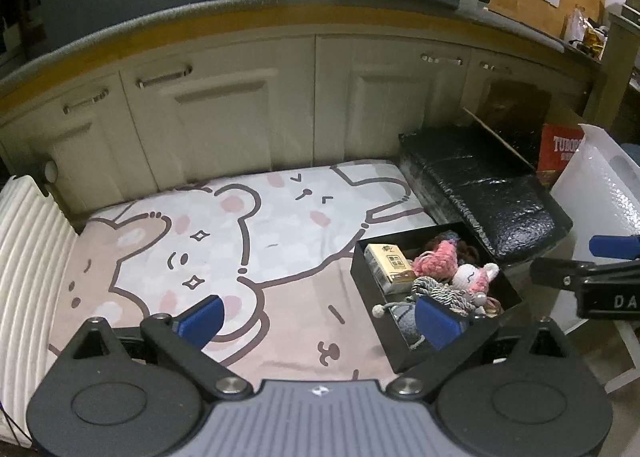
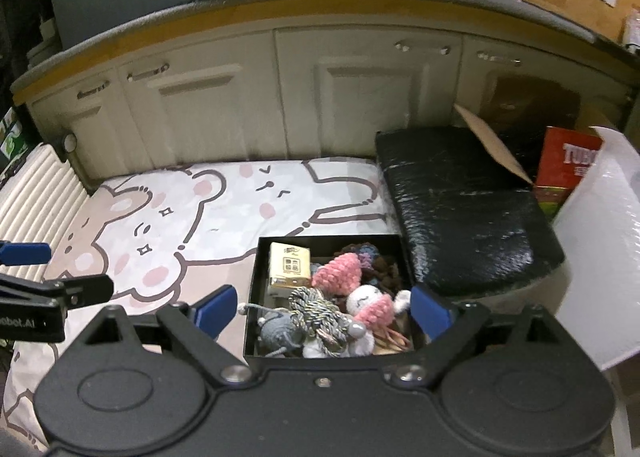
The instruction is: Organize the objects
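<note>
A black open box (image 1: 362, 271) (image 2: 253, 297) sits on a cartoon-bear blanket (image 1: 240, 241) (image 2: 168, 217). Inside lie a small yellow carton (image 1: 390, 263) (image 2: 290, 267), a pink knitted toy (image 1: 436, 261) (image 2: 340, 271), a white-and-pink doll (image 1: 476, 277) (image 2: 370, 307), a grey striped rope toy (image 1: 440, 293) (image 2: 320, 315) and a grey mouse toy (image 2: 280, 331). My left gripper (image 1: 320, 319) hovers open above the blanket, left of the box, nothing between its blue pads. My right gripper (image 2: 322, 309) hangs open above the box with its pads clear of the toys.
Cream cabinet doors (image 1: 224, 113) (image 2: 200, 105) run behind the blanket. A black wrapped cushion (image 1: 480, 185) (image 2: 460, 197) lies right of the box, with a red carton (image 1: 558, 153) (image 2: 568, 169) and a white plastic bin (image 1: 600, 201) (image 2: 600, 237) beyond. A ribbed white pad (image 1: 28, 249) (image 2: 36, 181) borders the left.
</note>
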A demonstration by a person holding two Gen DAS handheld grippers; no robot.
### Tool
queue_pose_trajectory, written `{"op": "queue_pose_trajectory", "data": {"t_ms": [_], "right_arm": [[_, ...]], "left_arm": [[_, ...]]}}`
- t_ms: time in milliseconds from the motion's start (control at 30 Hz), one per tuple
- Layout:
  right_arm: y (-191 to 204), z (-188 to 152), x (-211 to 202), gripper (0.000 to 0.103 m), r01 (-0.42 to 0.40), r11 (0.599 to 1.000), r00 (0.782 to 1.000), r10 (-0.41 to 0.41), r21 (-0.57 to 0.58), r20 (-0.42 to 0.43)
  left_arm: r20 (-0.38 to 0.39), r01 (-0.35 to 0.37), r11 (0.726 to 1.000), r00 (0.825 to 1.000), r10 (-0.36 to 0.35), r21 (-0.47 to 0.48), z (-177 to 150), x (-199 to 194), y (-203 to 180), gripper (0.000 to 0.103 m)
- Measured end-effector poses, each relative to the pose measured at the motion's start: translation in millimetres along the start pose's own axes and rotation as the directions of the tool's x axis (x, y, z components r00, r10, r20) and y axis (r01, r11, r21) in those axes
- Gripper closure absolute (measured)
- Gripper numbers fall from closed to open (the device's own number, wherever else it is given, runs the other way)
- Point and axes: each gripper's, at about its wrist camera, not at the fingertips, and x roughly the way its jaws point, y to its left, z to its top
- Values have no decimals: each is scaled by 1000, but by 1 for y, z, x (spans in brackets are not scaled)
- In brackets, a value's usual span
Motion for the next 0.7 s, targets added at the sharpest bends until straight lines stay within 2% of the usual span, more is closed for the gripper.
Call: {"op": "queue_pose_trajectory", "data": {"t_ms": [100, 267, 700], "right_arm": [[0, -3, -16, 8, 19, 1000, 1000, -19, 0, 21], [8, -7, -38, 6, 55, 998, 998, -54, -21, 43], [44, -31, -57, 5, 30, 998, 999, -29, -49, 29]], "left_arm": [[-7, 38, 999, 999, -39, -13, -3, -9, 1, 2], [-22, 43, 999, 999, -44, -20, -12, -21, -1, 2], [-16, 30, 999, 999, -31, -15, -36, -39, 4, 2]]}}
